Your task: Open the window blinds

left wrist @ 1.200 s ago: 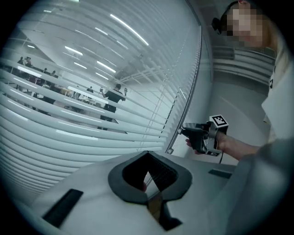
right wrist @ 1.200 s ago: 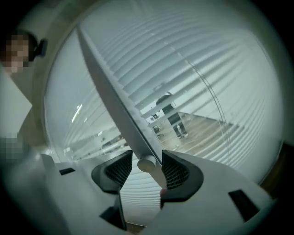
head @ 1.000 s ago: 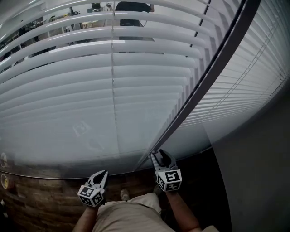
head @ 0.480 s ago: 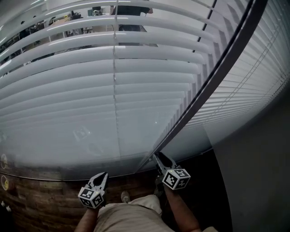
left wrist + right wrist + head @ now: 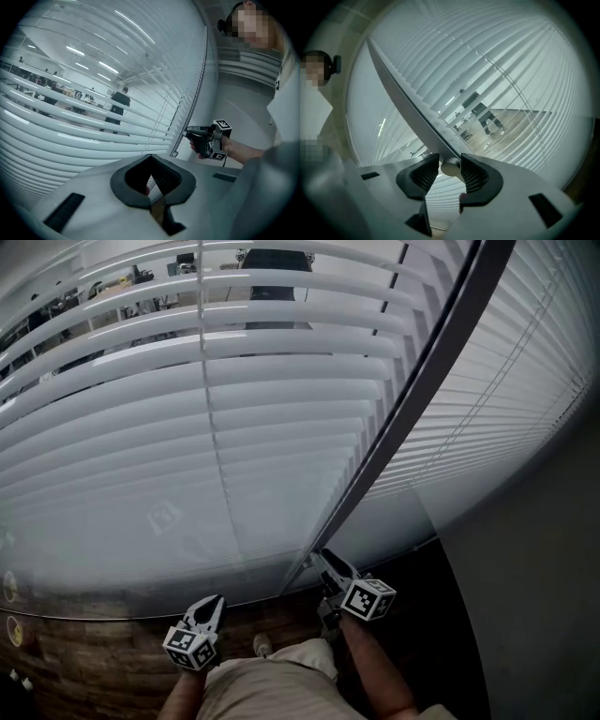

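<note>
Many white slats (image 5: pixel 141 442) behind wand (image 5: pixel 410 105)

An office: ceiling strip lights (image 5: pixel 76 49) and a standing person (image 5: pixel 119 101) show beyond the blinds (image 5: pixel 234 427).

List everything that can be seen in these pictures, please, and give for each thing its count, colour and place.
blinds: one set, white slats, across the window ahead
tilt wand: one, grey, hanging slantwise in front of the slats
cord: one, thin and pale, running down the slats
person beyond the glass: one, dark clothes, seen between the slats
wall: one, grey, at the right
floor: brown, plank pattern, at the foot of the window
shoe: one, pale, on the floor below
left gripper: one, grey, low left, fingers together, holding nothing
right gripper: one, grey, low right, fingers have just been closing and grip the wand's round end
</note>
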A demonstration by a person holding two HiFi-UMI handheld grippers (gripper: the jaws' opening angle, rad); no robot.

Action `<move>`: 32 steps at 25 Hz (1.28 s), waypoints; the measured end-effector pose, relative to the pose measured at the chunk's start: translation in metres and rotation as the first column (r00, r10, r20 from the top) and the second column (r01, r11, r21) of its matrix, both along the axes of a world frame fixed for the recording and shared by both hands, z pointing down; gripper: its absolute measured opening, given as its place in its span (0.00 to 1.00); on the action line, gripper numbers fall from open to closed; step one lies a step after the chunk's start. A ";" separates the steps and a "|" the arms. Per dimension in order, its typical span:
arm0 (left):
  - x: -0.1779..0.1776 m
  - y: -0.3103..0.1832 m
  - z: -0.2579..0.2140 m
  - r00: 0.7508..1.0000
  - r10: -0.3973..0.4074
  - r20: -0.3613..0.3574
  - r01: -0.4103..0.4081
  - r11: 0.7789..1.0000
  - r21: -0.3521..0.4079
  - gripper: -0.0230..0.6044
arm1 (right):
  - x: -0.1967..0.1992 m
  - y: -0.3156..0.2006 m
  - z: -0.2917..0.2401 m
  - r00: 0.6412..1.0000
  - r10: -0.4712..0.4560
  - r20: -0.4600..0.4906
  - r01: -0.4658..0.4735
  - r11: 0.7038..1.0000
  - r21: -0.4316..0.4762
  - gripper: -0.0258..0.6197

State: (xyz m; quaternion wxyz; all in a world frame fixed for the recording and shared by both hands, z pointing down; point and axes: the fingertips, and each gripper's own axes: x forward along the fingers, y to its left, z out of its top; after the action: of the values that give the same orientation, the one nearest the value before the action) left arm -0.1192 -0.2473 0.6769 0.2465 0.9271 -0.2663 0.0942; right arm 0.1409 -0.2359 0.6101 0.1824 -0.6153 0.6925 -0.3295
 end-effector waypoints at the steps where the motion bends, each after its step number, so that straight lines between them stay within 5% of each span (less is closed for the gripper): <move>1: -0.001 0.001 0.002 1.000 -0.002 0.002 0.002 1.000 -0.002 0.05 | 0.001 0.003 0.000 0.999 0.010 -0.032 -0.010 1.000 0.022 0.25; 5: -0.006 0.002 0.002 1.000 -0.018 0.010 0.018 1.000 -0.011 0.05 | 0.014 0.020 0.009 0.995 0.081 -0.060 -0.078 0.996 0.050 0.31; 13: 0.003 0.011 -0.004 0.999 -0.007 0.044 0.008 1.000 -0.010 0.05 | 0.019 0.030 0.091 0.989 0.110 0.100 -0.097 0.986 -0.133 0.31; 20: 0.025 0.022 -0.022 0.998 0.018 0.063 -0.018 1.000 -0.012 0.05 | 0.013 0.016 0.086 0.983 0.074 0.169 -0.059 0.994 -0.091 0.31; 25: 0.024 0.023 -0.030 0.996 0.026 0.080 -0.025 1.000 -0.016 0.05 | 0.004 0.010 0.076 0.996 0.057 0.069 -0.049 0.991 -0.123 0.23; 28: 0.033 0.019 -0.028 0.995 0.032 0.090 -0.031 0.999 -0.017 0.05 | 0.004 0.004 0.074 0.993 0.036 -0.115 -0.052 0.988 -0.142 0.23; 32: 0.050 0.021 -0.016 0.993 0.047 0.106 -0.046 0.999 -0.013 0.05 | 0.003 0.001 0.087 0.905 0.000 -0.426 -0.077 0.983 -0.164 0.23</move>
State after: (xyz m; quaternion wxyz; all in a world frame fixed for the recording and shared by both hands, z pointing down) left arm -0.0696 -0.2266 0.6610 0.2346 0.9254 -0.2570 0.1504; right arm 0.1439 -0.2348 0.6974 -0.0216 -0.6996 0.6711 -0.2443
